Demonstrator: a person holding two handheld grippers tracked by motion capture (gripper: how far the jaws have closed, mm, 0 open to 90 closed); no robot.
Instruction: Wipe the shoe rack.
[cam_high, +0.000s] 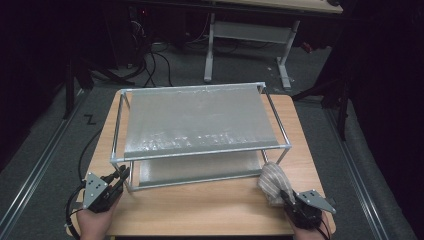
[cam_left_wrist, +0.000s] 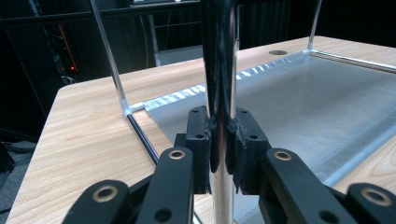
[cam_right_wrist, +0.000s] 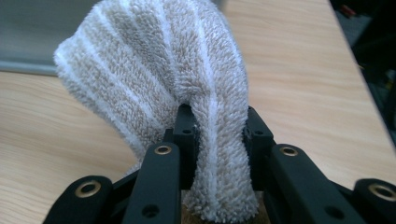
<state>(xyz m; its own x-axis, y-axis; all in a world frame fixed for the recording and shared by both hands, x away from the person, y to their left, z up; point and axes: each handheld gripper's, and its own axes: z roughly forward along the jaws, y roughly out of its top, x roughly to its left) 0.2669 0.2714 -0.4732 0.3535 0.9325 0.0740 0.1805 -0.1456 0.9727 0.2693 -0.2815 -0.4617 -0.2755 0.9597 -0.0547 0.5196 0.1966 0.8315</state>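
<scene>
Towel: fluffy beige cloth (cam_high: 272, 181) with white stripes, bunched up at the near right of the table (cam_high: 210, 210), right by the rack's corner.
Rack: two-tier metal shelf (cam_high: 200, 125), mid-table.
Right gripper (cam_high: 291, 201): clamped on the towel, hand low at the near edge.
Left gripper (cam_high: 122, 175): pinched tight on the rack's near-left post (cam_left_wrist: 223, 70), hand resting at the near left.

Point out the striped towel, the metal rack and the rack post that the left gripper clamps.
striped towel (cam_right_wrist: 154, 60), right gripper view, bunched upper part.
metal rack (cam_high: 200, 117), high view, top shelf sheet.
rack post (cam_left_wrist: 223, 60), left gripper view, shiny upright above the fingers.
</scene>
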